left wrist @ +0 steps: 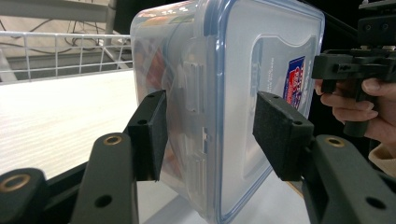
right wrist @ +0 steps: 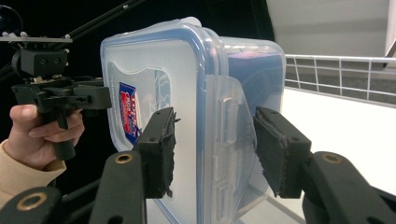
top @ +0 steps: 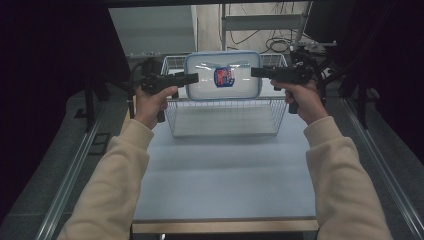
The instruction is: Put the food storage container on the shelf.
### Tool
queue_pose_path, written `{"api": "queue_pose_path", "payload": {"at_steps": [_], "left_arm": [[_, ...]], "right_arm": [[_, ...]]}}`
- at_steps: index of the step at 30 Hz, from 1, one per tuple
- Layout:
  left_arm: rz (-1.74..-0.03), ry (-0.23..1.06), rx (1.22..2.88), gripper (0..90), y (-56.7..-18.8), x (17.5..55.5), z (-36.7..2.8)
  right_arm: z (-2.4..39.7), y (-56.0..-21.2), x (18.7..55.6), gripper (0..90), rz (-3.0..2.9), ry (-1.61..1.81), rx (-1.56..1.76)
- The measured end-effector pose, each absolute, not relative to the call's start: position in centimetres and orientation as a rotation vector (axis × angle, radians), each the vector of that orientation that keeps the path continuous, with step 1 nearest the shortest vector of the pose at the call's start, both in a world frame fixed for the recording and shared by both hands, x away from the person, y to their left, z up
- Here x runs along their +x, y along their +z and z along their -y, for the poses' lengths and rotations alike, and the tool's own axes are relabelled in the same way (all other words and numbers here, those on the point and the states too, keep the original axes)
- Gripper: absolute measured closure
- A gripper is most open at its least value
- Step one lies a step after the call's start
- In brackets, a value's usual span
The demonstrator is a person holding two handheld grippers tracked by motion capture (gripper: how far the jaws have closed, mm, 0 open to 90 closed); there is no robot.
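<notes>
Container point(top: 223, 76), lid toward the camera, hangs over the empty wire basket point(top: 225, 116) on the bench point(top: 225, 175) in the high view, probably mid-carry. Left gripper point(left wrist: 210, 133) view: jaws clamp one side; contents unclear. Right gripper point(right wrist: 212, 149) view: jaws clamp the opposite side. Next, both must move together.

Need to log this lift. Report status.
Left tool and right tool shut on the box, one at each end. Box held up over the wire basket. Nothing in the way.
</notes>
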State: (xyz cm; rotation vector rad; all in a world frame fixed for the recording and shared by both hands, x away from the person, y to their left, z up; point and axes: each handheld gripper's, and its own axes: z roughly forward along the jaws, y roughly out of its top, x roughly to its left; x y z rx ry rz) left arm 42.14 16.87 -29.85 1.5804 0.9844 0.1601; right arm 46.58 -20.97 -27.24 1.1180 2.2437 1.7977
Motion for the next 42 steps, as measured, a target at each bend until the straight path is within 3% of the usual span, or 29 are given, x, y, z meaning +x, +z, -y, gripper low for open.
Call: {"api": "queue_pose_path", "payload": {"at_steps": [25, 38, 40, 42], "left_arm": [[-1.142, 0.021, 1.554, 44.2, -31.7, 47.8, -16.8], [-1.211, 0.013, 1.523, 35.5, -32.3, 49.8, -16.3], [-1.223, 0.056, 1.531, 41.5, -32.5, 50.0, -16.2], [-1.221, 0.052, 1.532, 38.7, -32.7, 50.1, -16.0]], "right_arm": [[20.7, -29.8, 51.3, 48.0, -2.235, 1.773, 1.38], [20.3, -30.5, 52.3, 44.5, -2.13, 1.74, 1.559], [20.0, -30.7, 52.4, 45.5, -2.114, 1.689, 1.587], [19.8, -30.9, 52.4, 43.2, -2.107, 1.672, 1.596]]}}
